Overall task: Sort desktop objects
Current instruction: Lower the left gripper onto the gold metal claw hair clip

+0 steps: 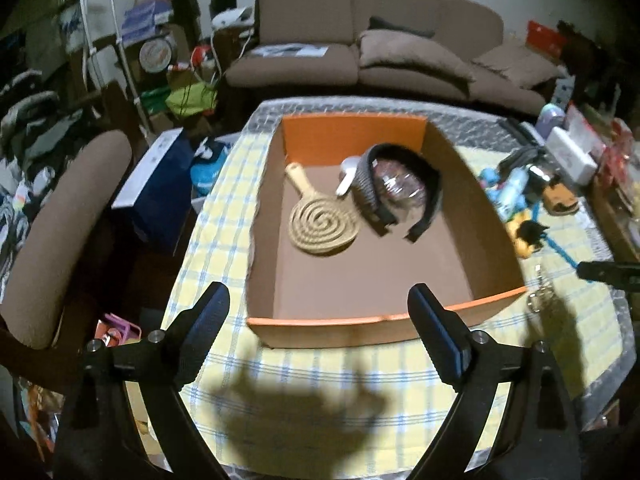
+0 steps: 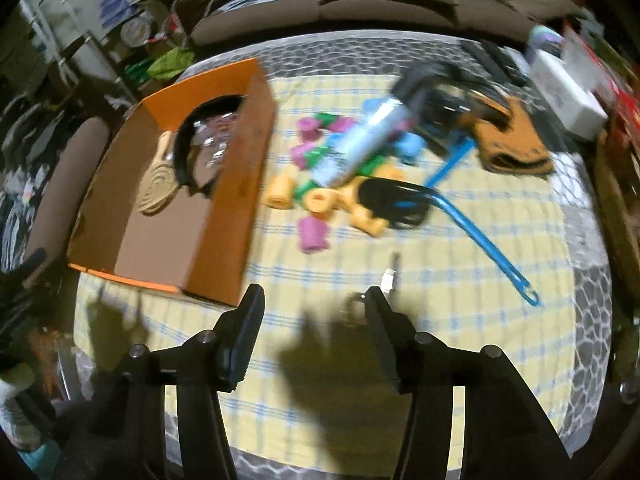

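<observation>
1. Orange box (image 1: 384, 322) is sitting on the checked cloth (image 1: 320, 368), open top, brown inside.
2. Box is holding a spiral brush (image 1: 322, 222), a grey headband (image 1: 366, 188), a black headband (image 1: 426, 196), a white piece (image 1: 347, 181) and a shiny wrapped thing (image 1: 402, 190) between the bands, all toward the far end.
3. Left gripper (image 1: 320, 324) is hovering at the box's near wall, jaws spread wide, holding nothing.
4. Right gripper (image 2: 316, 318) is hanging over the cloth beside the box (image 2: 224, 208), jaws spread, empty.
5. A small metal clip (image 2: 390, 280) is lying just past the right finger; the frame is blurring it.
6. Unsorted pile is lying right of the box: rollers (image 2: 314, 234) in pink, orange, green and blue, a silver can (image 2: 360, 144), a black comb (image 2: 394, 202) and a blue stick (image 2: 484, 240).
7. Tan pouch (image 2: 510, 138) is lying further right.
</observation>
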Demonstrator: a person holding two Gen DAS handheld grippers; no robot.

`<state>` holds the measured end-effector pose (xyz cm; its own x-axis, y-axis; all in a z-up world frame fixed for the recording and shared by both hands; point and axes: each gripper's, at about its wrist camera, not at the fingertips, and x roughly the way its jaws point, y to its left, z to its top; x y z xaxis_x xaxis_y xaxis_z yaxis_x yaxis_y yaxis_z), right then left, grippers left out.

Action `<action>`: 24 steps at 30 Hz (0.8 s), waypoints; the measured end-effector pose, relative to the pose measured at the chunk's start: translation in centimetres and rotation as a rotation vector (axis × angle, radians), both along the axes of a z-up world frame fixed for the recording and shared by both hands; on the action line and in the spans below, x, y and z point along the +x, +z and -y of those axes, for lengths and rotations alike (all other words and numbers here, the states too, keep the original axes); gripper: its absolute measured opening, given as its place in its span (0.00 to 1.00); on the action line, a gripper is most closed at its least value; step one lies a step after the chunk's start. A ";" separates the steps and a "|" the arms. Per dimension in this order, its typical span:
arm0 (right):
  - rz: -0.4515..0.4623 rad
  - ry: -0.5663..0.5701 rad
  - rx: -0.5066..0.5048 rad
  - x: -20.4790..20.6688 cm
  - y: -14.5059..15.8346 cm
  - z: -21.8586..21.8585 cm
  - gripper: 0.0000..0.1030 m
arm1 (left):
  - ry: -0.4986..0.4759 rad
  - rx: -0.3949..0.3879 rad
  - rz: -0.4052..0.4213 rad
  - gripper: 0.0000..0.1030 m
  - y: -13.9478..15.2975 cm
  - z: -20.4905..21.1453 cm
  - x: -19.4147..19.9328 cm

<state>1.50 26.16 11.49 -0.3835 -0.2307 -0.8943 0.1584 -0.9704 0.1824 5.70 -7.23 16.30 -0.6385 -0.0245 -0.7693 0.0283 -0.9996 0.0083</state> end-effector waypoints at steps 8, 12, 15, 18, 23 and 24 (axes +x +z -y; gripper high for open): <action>-0.012 -0.079 -0.030 1.3 -0.4 -4.7 0.52 | -0.179 0.155 0.007 0.87 1.3 -6.1 0.8; -0.013 -0.107 -0.041 1.6 -1.0 -6.6 0.56 | -0.279 0.182 0.022 0.87 0.0 -11.0 1.2; -0.019 -0.144 -0.042 1.6 -1.8 -8.5 0.61 | -0.338 0.158 0.048 0.88 -1.6 -14.9 1.4; -0.036 -0.181 -0.032 1.3 -2.3 -10.2 0.67 | -0.376 0.141 0.072 0.88 -3.3 -18.1 1.4; -0.053 -0.264 -0.040 0.4 -3.7 -13.5 0.77 | -0.406 0.088 0.097 0.88 -6.1 -22.7 0.0; -0.053 -0.282 -0.046 0.1 -3.9 -14.1 0.77 | -0.408 0.080 0.103 0.89 -6.7 -23.5 -0.4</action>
